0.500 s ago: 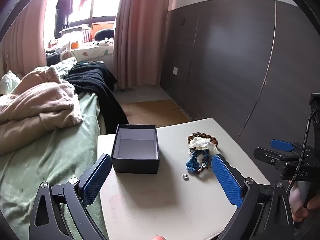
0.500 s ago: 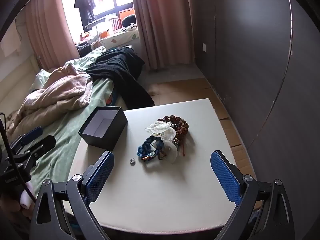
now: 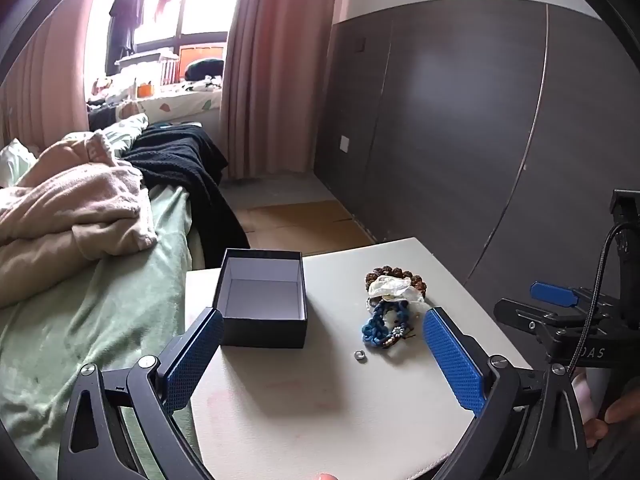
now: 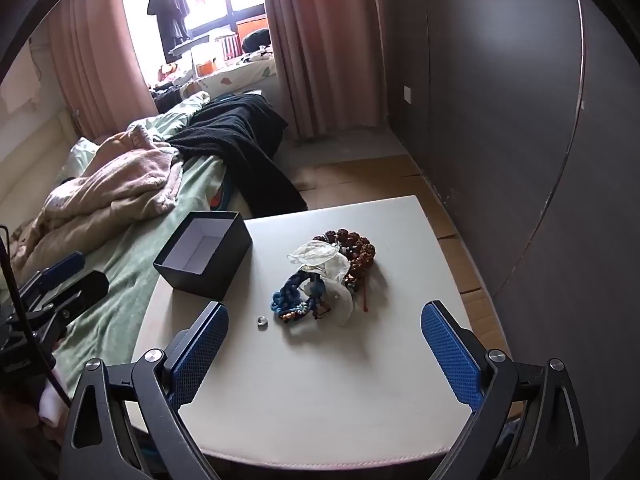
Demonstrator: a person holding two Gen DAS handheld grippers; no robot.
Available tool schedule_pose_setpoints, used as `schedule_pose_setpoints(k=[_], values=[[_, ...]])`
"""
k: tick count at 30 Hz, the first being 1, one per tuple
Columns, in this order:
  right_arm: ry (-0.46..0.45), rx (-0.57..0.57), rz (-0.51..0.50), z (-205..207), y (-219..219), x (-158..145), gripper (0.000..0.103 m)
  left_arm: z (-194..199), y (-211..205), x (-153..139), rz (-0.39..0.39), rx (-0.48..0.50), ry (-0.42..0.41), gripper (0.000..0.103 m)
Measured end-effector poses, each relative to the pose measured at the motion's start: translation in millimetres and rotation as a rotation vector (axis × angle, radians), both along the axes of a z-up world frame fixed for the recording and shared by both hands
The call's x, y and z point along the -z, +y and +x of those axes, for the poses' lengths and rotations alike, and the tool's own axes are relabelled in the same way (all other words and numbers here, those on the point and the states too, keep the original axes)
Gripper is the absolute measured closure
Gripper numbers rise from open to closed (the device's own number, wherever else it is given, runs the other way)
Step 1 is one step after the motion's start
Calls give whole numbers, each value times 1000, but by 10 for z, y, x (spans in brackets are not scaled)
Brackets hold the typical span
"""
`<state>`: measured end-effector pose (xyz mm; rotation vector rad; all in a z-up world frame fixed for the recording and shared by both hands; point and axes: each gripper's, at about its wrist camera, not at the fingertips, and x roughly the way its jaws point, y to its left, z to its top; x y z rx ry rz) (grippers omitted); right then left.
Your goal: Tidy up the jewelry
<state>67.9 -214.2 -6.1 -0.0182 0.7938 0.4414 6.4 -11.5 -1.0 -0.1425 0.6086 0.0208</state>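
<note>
With both grippers wide open and empty: left gripper (image 3: 322,350) low centre, over table (image 3: 320,408); right gripper (image 4: 324,346) likewise. Box (image 3: 262,302) open, mid-frame. Jewelry pile (image 4: 328,276) centre, right of box; ring (image 4: 262,321) just beside pile, lower left.

We read only one marking: pale letters "OAS" on black body of right gripper (image 3: 576,330), seen from left wrist view, just right of table (image 3: 320,400) edge; start of word cut off by cable. Left gripper (image 4: 52,292) body, left of table in right wrist view, carries small pale lettering, too blurred to read. No other text legible.
</note>
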Motion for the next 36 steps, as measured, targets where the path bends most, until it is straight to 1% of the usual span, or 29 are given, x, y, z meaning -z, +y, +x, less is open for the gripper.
schedule_pose_setpoints(k=[1,3,12,16,22,27,32,36], values=[[0,0,1,32,1,69,5,1,-12,-3,6,0,-3,3],[-1,-1,2,32,-1,71,5,-42,8,-6,12,1,-10,3],[-5,2,-2,25,-25,38,5,-63,-8,6,8,7,-18,3],[-14,6,-2,-15,-18,-15,5,-74,-24,8,21,11,-31,3],[-22,4,3,-20,-43,-34,5,-63,-28,15,9,6,-29,3],[-29,8,12,-19,-56,-53,5,-66,-98,23,48,16,-36,3],[-43,6,11,-15,-104,-75,5,-51,-86,28,36,14,-27,3],[-50,0,0,-13,-103,-74,5,-58,-98,3,58,18,-36,3]])
